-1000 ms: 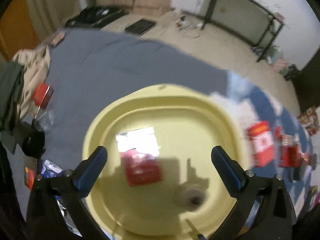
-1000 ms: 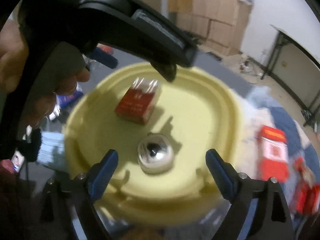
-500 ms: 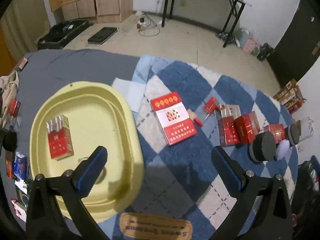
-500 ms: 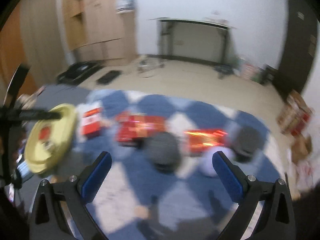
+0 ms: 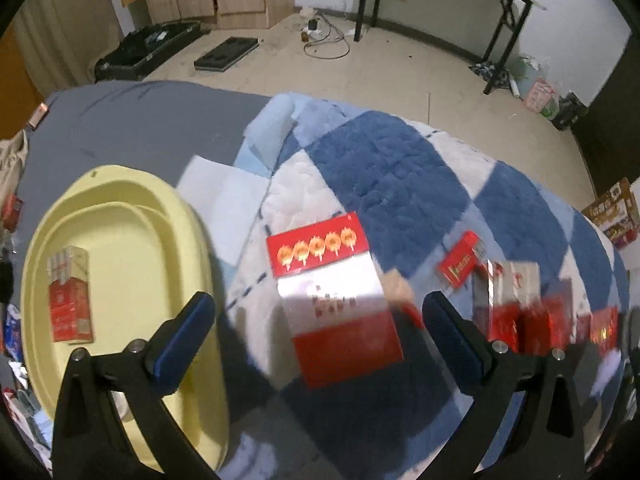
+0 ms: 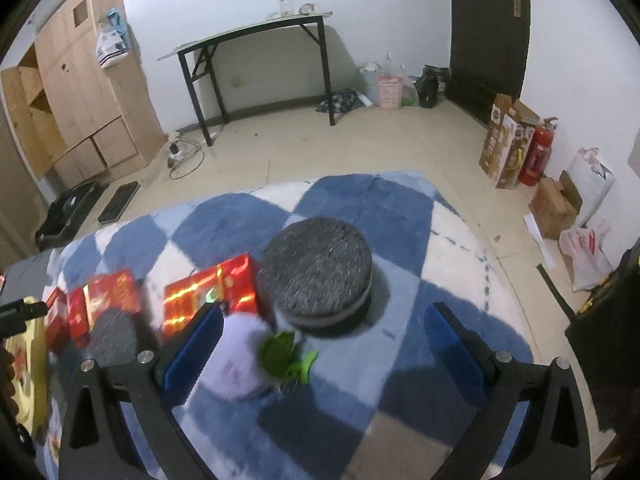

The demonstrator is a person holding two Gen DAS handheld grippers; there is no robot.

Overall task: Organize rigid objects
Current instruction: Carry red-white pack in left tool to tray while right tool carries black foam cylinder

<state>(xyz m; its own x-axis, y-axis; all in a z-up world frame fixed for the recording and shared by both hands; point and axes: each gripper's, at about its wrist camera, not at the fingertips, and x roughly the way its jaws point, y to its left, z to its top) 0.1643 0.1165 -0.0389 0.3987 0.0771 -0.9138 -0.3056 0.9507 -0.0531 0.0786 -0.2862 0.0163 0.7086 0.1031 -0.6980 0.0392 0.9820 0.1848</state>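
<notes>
Hovering over the blue-and-white checked blanket (image 5: 384, 160), the left gripper (image 5: 316, 320) has its jaws wide apart and empty above a large red-and-white carton (image 5: 336, 300), whose long axis runs away from the camera, lantern-printed end farthest; its lettering is too blurred to read. Left of it, a yellow basin (image 5: 188, 240) holds a red pack (image 5: 70, 300) lying flat. The right gripper (image 6: 320, 344), also spread and empty, is above a blurred green thing (image 6: 286, 356), with a dark round tin (image 6: 320, 268) beyond.

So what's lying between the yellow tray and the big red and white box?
In the left wrist view, only bedding: a pale blue cloth and checked blanket separate the yellow tray from the red and white box.
</notes>
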